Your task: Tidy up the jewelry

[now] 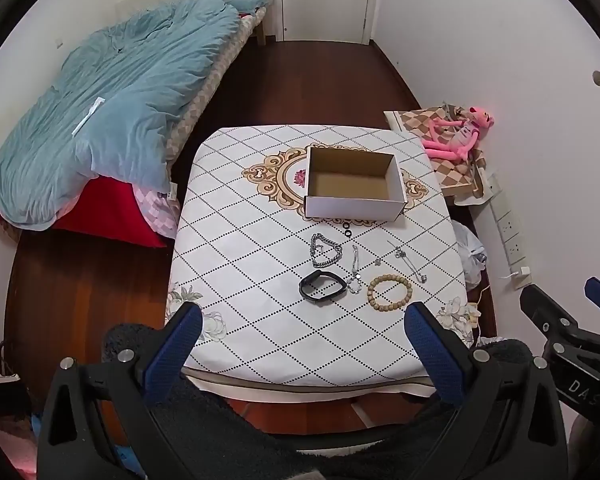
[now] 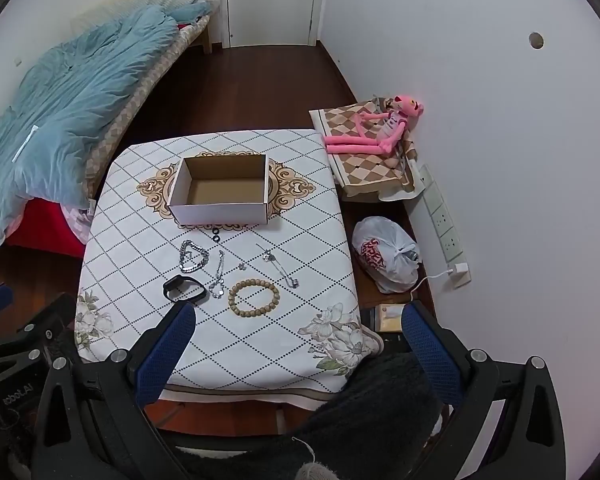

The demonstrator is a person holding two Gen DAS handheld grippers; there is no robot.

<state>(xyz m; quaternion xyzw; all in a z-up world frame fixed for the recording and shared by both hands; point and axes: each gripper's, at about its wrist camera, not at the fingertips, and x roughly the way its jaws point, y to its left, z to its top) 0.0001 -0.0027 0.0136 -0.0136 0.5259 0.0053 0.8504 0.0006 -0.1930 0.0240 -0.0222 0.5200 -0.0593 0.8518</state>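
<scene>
Both the left tongs (image 1: 304,340) and right tongs (image 2: 296,340) hang wide apart and empty above the desk's (image 1: 228,264) near edge, ready to pick. The silver chain (image 1: 325,251), black wristband (image 1: 322,286) and wooden bead bracelet (image 1: 390,291) lie spread near the middle, just before the empty white cardboard box (image 1: 354,180), probably their destination.

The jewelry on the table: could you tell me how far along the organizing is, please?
Done: nothing; the box is empty. In hand: nothing; the left gripper and right gripper are both open, short of the pieces. Left: everything on the table, namely the bead bracelet, black band, chunky chain, thin chain, necklace, small charm and black rings.
</scene>
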